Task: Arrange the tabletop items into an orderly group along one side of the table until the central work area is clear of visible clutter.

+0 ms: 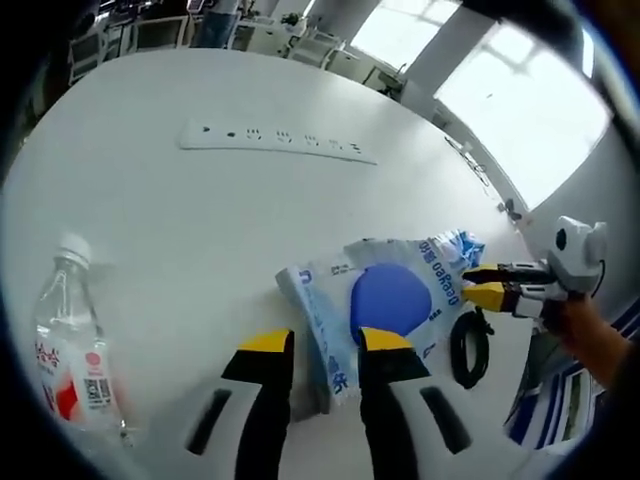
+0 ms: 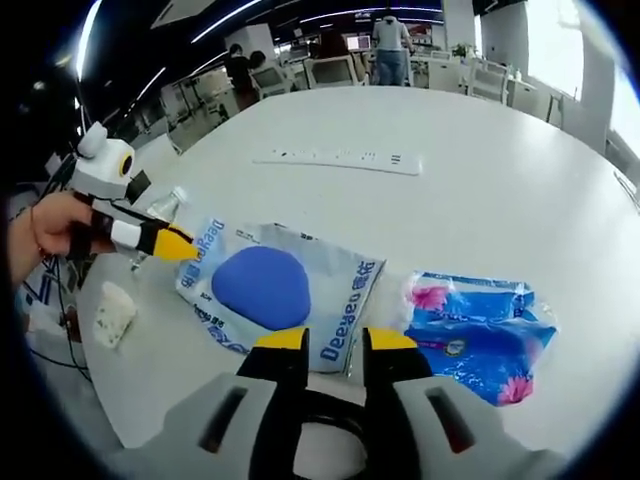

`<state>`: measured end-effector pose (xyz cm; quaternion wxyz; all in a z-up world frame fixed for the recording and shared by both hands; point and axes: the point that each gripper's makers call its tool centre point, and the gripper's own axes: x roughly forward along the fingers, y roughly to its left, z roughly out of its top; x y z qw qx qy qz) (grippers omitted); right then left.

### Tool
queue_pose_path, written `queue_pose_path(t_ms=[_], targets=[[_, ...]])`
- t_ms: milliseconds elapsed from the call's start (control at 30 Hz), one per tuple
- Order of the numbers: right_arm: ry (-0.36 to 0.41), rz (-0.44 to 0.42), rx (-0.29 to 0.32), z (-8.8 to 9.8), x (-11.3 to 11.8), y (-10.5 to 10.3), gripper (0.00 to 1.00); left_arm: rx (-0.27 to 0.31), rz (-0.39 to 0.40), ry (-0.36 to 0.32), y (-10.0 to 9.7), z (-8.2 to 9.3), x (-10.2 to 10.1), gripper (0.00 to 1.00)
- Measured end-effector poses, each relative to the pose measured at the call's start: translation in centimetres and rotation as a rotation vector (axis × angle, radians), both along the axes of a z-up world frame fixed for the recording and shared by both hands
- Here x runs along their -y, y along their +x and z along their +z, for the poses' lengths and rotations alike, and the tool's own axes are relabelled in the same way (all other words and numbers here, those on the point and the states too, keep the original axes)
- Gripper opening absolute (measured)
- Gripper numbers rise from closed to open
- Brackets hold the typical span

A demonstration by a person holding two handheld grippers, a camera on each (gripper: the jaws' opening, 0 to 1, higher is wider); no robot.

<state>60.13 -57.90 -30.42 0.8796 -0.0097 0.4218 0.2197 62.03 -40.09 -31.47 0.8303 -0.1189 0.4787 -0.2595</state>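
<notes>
A white and blue Deeyeo package (image 1: 390,300) (image 2: 270,290) lies flat on the white table (image 1: 200,220). My left gripper (image 1: 326,342) is shut on one edge of the package, and in the right gripper view its yellow tip (image 2: 185,245) meets the package's left corner. My right gripper (image 2: 335,340) is shut on the opposite edge; in the left gripper view it comes in from the right (image 1: 483,284). A blue flowered tissue pack (image 2: 480,325) (image 1: 455,245) rests just beyond the package. A clear water bottle (image 1: 75,340) with a red label stands at the left.
A long white power strip (image 1: 280,140) (image 2: 340,157) lies across the far side of the table. A black cable loop (image 1: 468,350) (image 2: 300,410) sits by the right gripper. A crumpled white tissue (image 2: 112,315) lies near the table's edge. Desks, chairs and people stand in the background.
</notes>
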Motion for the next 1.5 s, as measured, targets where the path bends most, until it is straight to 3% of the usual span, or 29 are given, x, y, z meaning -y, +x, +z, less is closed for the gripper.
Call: queue_pose_path(t_ms=[1133,1500], targets=[[0.015,0.074,0.061,2.6,-1.3,-0.3,0.54,0.102,-0.033,-0.016,-0.4,3.6,-0.2,0.59],[0.030,0.103,0.072,3.8,-1.6,-1.1,0.60,0.138,-0.047,-0.018,-1.3,5.0,-0.4,0.68]])
